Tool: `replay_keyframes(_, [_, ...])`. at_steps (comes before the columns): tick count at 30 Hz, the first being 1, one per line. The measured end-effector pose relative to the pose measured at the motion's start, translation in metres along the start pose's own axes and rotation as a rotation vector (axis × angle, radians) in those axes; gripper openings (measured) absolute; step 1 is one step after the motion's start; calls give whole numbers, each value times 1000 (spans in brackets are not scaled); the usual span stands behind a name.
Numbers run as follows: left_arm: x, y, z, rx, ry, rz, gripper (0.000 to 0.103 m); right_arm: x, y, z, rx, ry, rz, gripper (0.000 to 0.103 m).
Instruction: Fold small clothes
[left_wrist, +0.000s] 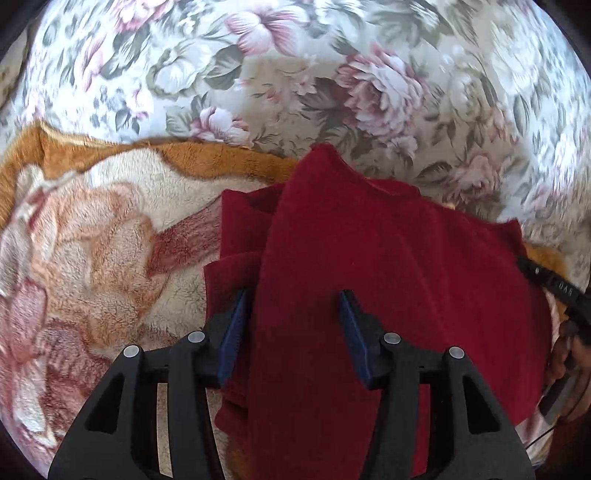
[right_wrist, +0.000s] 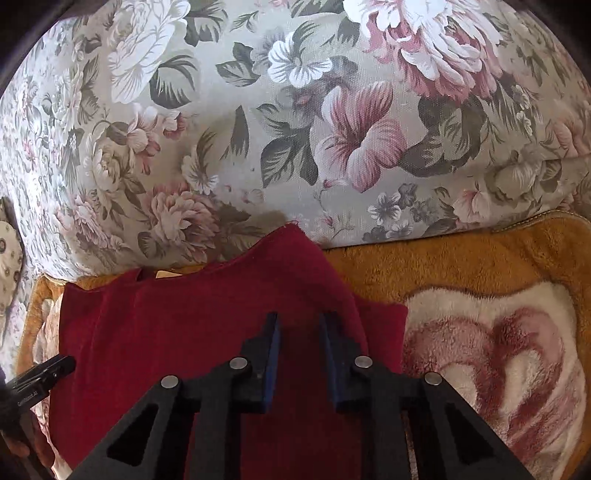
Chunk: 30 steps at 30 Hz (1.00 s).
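Dark red garment (left_wrist: 369, 240) lies on plush orange-and-cream blanket (left_wrist: 92, 229), floral upholstery (left_wrist: 295, 92) beyond.

Left gripper (left_wrist: 295, 299): jaws spread wide, raised fold of red cloth between blue pads (left_wrist: 232, 332), pads not pressing it. Flat layers of garment extend left and right of jaws.

Right gripper (right_wrist: 297, 321): jaws narrowly parted, ridge of same cloth rising between them toward peaked corner ahead; whether pads pinch it, cannot tell. Blanket's heart motif right of jaws.
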<state>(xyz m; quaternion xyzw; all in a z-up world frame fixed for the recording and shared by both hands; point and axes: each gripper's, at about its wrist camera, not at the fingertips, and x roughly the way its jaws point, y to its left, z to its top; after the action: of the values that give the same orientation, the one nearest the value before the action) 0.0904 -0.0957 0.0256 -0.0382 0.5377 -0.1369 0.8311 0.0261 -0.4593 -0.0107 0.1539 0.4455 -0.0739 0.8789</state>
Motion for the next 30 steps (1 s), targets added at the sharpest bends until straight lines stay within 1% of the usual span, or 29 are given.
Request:
replay_keyframes(2, [-8,3,1,-28,4,-2,50,-14,3,0,-12,-1,-10,19])
replay_keyframes(4, [-22,0,-5,-13,-15,-11,50,-38,13,-9,-53,-1,24,21])
replay_keyframes(6, [-36,-2,-15,3,-21,-30,50,-59,27,-27,-109,2,56,21])
replay_keyframes(8, [-46,-4,-24,13,-25,-46,50,-75,37,-49,-149,2,57,21])
replay_keyframes(10, [-50,-8,-38,19,-18,-42,50,-81,46,-72,-179,19,33,21])
replay_keyframes(12, [-49,-6,-51,34,-11,-12,50,-78,55,-91,-215,28,-9,21])
replay_keyframes(13, [-43,-7,-56,41,-4,5,50,-79,51,-99,-226,32,-27,21])
replay_keyframes(15, [-37,-6,-65,36,12,16,51,-65,47,-111,-243,51,-60,21])
replay_keyframes(16, [-38,-6,-67,38,-9,22,51,-63,45,-111,-264,28,-64,21])
replay_keyframes(17, [-39,-7,-67,39,-13,32,51,-66,48,-113,-281,7,-71,21])
replay_keyframes(19, [-43,-6,-70,24,-5,40,51,-70,52,-112,-271,25,-90,22])
replay_keyframes(22, [-57,-8,-78,19,-13,41,51,-90,58,-114,-250,27,-48,21])
replay_keyframes(25, [-66,-11,-86,28,-23,47,51,-108,70,-122,-264,-4,-40,21])
replay_keyframes(28, [-77,-16,-95,30,-34,55,51,-116,87,-127,-262,-12,-9,21])
replay_keyframes(30, [-83,-19,-99,39,-46,65,51,-113,103,-127,-264,-13,23,21])
